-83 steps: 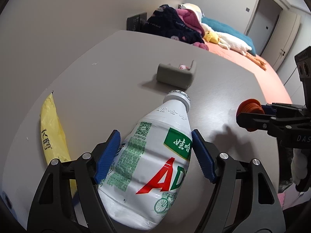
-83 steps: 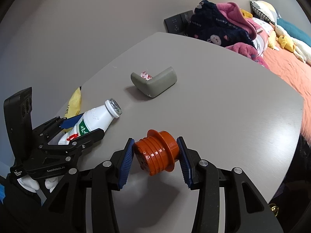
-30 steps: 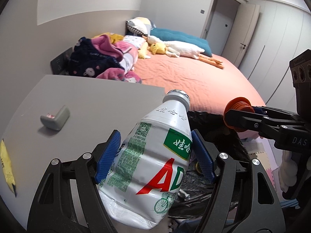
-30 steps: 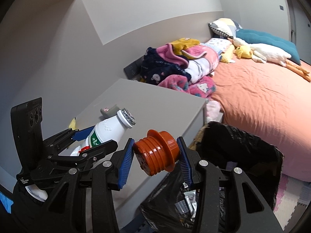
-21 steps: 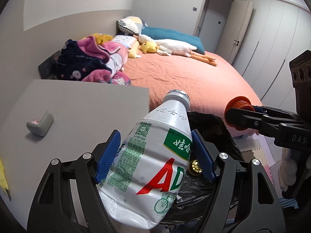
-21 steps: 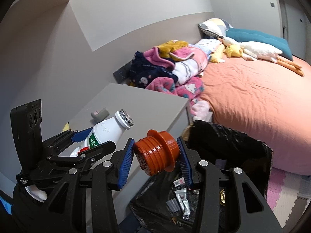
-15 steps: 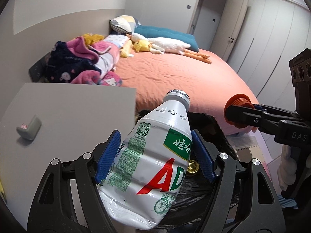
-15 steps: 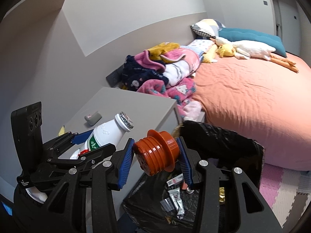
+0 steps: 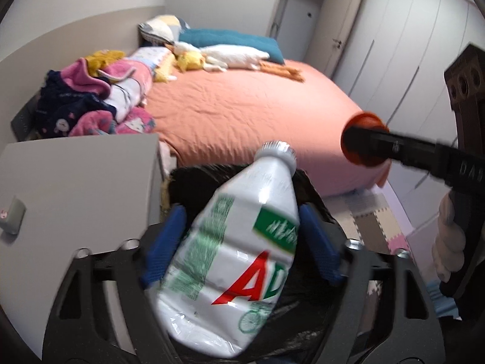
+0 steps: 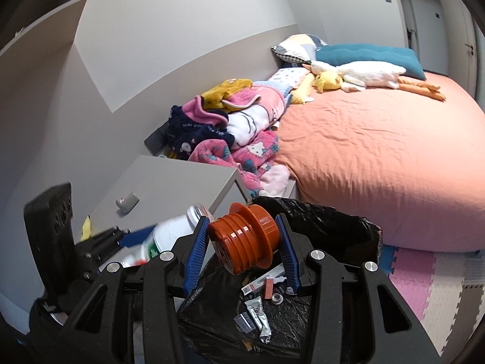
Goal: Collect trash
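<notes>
My left tool (image 9: 239, 242) has just spread off the blurred white bottle (image 9: 233, 261) above the black trash bag (image 10: 318, 221), while my right tool (image 10: 242, 248) pinches the orange plug (image 10: 245, 239), the bag's bottom hidden.

A bed (image 10: 379, 163) under an orange-pink cover fills the room's middle, with a heap of pink, navy and yellow blankets (image 10: 230, 127) at its near corner, hard against the wall, and — toward the head — a teal pillow (image 10: 366, 53), a checked cushion (image 10: 298, 47) and a white plush goose (image 10: 363, 75) with a small yellow toy (image 10: 329, 82) beside it. A grey desk (image 9: 85, 188) adjoins the bed's corner; a grey corner guard (image 9: 12, 220) lies near its left edge (something yellow (image 10: 86, 227) at the edge beyond it is too small to tell). Pastel foam mats (image 10: 430, 285) cover the floor.
</notes>
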The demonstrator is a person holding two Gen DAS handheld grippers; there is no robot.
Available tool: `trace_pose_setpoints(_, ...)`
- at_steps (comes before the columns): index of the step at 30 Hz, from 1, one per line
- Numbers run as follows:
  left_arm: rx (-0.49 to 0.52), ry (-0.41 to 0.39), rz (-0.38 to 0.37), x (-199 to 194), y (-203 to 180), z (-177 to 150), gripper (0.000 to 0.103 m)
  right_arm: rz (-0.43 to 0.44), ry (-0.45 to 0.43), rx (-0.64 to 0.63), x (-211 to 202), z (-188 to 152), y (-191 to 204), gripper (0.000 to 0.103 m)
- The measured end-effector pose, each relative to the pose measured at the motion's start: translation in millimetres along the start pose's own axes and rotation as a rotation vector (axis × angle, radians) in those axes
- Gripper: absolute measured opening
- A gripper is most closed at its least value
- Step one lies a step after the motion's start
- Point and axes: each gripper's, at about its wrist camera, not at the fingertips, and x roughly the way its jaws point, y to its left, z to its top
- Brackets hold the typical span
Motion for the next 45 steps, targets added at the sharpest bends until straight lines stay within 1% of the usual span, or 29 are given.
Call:
trace_pose_setpoints(1,0.008,0.004,0.01,2,-4,0,0.097,-0.013,-0.019,0.012,-3,2,-3,0.061)
trace_pose_setpoints(2,0.016,0.0,0.013,2,-6,0,0.097,-0.032,-0.04,0.022,-7,3,-6,0.073)
trace_pose_setpoints(4,0.033,-0.001,0.024,3,-11,1,0.097,-0.066,-0.073,0.045,-14,5,-11,0.083)
trace_pose_setpoints(8,0.032,-0.01,0.05,2,-13,1,0.097,-0.082,-0.098,0.065,-19,8,-18,0.089)
trace_pose_setpoints(11,0.019,-0.018,0.06,-1,-11,1,0.097,-0.09,-0.107,0.066,-18,8,-18,0.092)
trace_pose_setpoints(20,-0.004,-0.024,0.086,-8,0,-3,0.097,-0.076,-0.1,0.036,-9,6,-5,0.093)
trace_pose_setpoints(26,-0.02,-0.03,0.111,-16,10,-9,0.097,-0.051,-0.086,0.006,2,4,13,0.093)
trace_pose_setpoints(35,-0.065,-0.035,0.146,-33,35,-21,0.097,0.007,-0.044,-0.033,22,4,44,0.093)
trace_pose_setpoints(45,-0.135,-0.044,0.216,-60,71,-43,0.097,0.075,0.01,-0.089,50,-3,91,0.093)
